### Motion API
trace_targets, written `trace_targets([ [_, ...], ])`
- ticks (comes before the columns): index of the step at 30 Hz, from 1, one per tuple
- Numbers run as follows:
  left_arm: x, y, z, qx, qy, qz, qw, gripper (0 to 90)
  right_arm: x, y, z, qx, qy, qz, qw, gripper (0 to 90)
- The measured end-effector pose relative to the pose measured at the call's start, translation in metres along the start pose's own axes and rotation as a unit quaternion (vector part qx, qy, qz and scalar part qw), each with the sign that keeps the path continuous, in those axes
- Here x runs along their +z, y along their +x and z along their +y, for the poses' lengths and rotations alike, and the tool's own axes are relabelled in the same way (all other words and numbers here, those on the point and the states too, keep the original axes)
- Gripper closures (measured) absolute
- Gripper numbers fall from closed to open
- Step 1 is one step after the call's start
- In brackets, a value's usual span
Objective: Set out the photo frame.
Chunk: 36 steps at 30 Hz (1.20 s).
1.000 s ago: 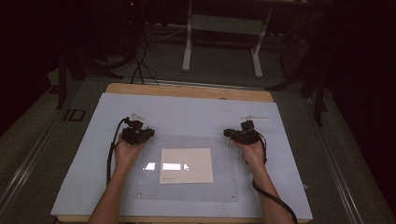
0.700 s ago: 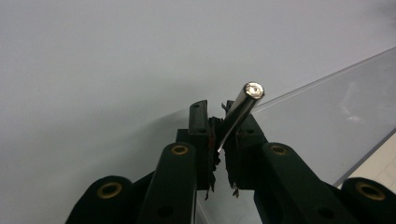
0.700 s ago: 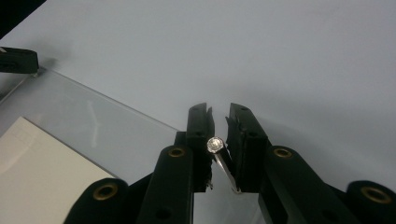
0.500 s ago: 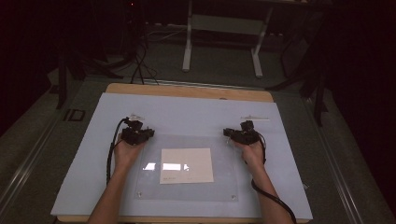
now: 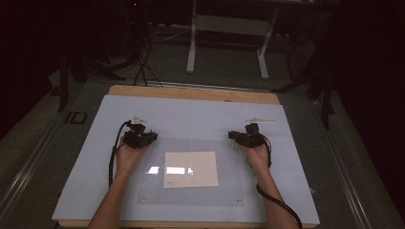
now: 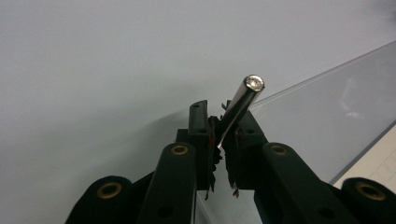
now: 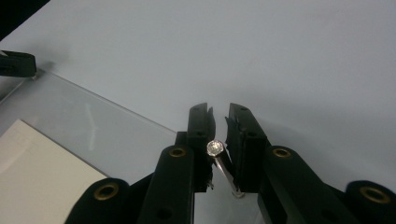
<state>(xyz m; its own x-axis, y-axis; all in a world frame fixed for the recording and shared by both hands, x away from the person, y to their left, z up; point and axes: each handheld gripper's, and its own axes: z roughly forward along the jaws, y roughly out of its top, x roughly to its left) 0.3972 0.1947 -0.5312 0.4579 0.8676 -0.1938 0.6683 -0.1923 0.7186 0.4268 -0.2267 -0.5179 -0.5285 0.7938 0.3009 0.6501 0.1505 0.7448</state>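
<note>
Left gripper view, metal rod [image 6: 243, 100] clamped between fingers [image 6: 201, 126], tilted

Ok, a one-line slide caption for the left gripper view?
Left gripper clamps a slim metal rod above the clear sheet's corner.

Far half of worktop [image 5: 191, 112] bare, wide passage there. Clear plate [image 5: 229, 191] lies flat mid-worktop, cream sheet [image 5: 191, 169] flat under it — low, nothing tall between hands. Left tongs [image 5: 139, 138] at plate's far left corner, right tongs [image 5: 248, 137] at far right corner, well apart. Thin small item [image 5: 260, 120] beyond right tongs. Cables [image 5: 113, 157] trail beside forearms.
</note>
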Motion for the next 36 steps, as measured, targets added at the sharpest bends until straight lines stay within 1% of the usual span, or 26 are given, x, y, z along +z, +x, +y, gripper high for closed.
trace_targets([
  [1, 0.0, 0.0, -0.001, -0.005, -0.003, 0.005, 1.0, 76.9, 0.0, 0.0, 0.0, 0.0, 0.0, 0.0, 1.0, 79.9],
  [2, -0.001, 0.001, -0.002, -0.005, -0.006, 0.007, 0.9999, 73.6, 0.0, 0.0, 0.0, 0.0, 0.0, 0.0, 1.0, 79.9],
  [4, -0.004, 0.002, -0.006, -0.004, -0.018, -0.003, 0.9998, 72.8, 0.0, 0.0, 0.0, 0.0, 0.0, 0.001, 1.0, 79.9],
  [6, -0.007, 0.003, -0.008, -0.005, -0.027, -0.006, 0.9996, 70.1, 0.0, 0.0, 0.0, -0.001, -0.001, 0.001, 1.0, 80.0],
  [7, -0.009, 0.003, -0.01, -0.006, -0.036, -0.006, 0.9993, 69.9, 0.0, 0.0, -0.001, -0.002, -0.002, 0.001, 1.0, 79.9],
  [8, -0.011, 0.004, -0.011, -0.012, -0.05, -0.01, 0.9987, 69.9, 0.0, 0.0, -0.001, -0.002, -0.003, 0.001, 1.0, 79.9],
  [10, -0.016, 0.007, -0.012, -0.02, -0.077, -0.017, 0.9967, 68.3, 0.001, 0.0, -0.002, -0.003, -0.007, 0.001, 1.0, 79.9],
  [11, -0.018, 0.007, -0.012, -0.021, -0.086, -0.021, 0.9959, 67.8, 0.0, 0.0, -0.002, -0.003, -0.008, 0.001, 1.0, 79.9],
  [12, -0.02, 0.006, -0.013, -0.015, -0.092, -0.018, 0.9955, 67.8, 0.0, 0.0, -0.003, -0.002, -0.01, 0.001, 0.9999, 79.9],
  [14, -0.023, 0.002, -0.013, 0.002, -0.104, -0.007, 0.9945, 69.5, 0.0, 0.0, -0.003, -0.001, -0.012, 0.001, 0.9999, 79.8],
  [15, -0.024, 0.001, -0.012, 0.007, -0.107, -0.004, 0.9943, 71.1, 0.0, 0.0, -0.004, 0.0, -0.013, 0.001, 0.9999, 79.8],
  [16, -0.024, 0.001, -0.012, 0.007, -0.107, -0.004, 0.9943, 72.5, 0.0, 0.0, -0.004, 0.0, -0.013, 0.001, 0.9999, 79.8],
  [17, -0.026, -0.001, -0.012, 0.016, -0.109, 0.001, 0.9939, 72.5, 0.0, 0.0, -0.004, 0.0, -0.013, 0.001, 0.9999, 79.8],
  [18, -0.025, -0.002, -0.011, 0.021, -0.108, 0.0, 0.9939, 76.6, 0.0, 0.0, -0.004, 0.0, -0.014, 0.001, 0.9999, 79.8],
  [21, -0.025, -0.005, -0.011, 0.036, -0.105, 0.009, 0.9938, 82.1, 0.0, 0.0, -0.004, -0.001, -0.015, 0.001, 0.9999, 79.7],
  [26, -0.025, -0.007, -0.012, 0.04, -0.105, 0.016, 0.9935, 83.3, 0.001, 0.0, -0.005, 0.0, -0.017, 0.003, 0.9999, 79.1],
  [28, -0.025, -0.007, -0.012, 0.038, -0.105, 0.016, 0.9936, 83.4, 0.0, 0.0, -0.005, 0.004, -0.017, 0.003, 0.9998, 77.9],
  [29, -0.025, -0.006, -0.012, 0.036, -0.106, 0.014, 0.9937, 83.4, 0.0, 0.0, -0.005, 0.005, -0.017, 0.002, 0.9998, 75.9],
  [30, -0.025, -0.006, -0.012, 0.035, -0.106, 0.013, 0.9936, 83.3, -0.002, 0.0, -0.006, -0.005, -0.019, -0.004, 0.9998, 73.2],
  [32, -0.025, -0.006, -0.012, 0.034, -0.107, 0.011, 0.9936, 83.3, -0.006, 0.001, -0.007, -0.017, -0.025, -0.007, 0.9995, 72.0],
  [34, -0.025, -0.005, -0.012, 0.031, -0.108, 0.01, 0.9936, 83.2, -0.01, 0.003, -0.009, -0.03, -0.029, -0.015, 0.999, 72.7],
  [36, -0.025, -0.005, -0.013, 0.029, -0.108, 0.01, 0.9937, 83.1, -0.013, 0.006, -0.01, -0.048, -0.029, -0.016, 0.9983, 74.8],
])
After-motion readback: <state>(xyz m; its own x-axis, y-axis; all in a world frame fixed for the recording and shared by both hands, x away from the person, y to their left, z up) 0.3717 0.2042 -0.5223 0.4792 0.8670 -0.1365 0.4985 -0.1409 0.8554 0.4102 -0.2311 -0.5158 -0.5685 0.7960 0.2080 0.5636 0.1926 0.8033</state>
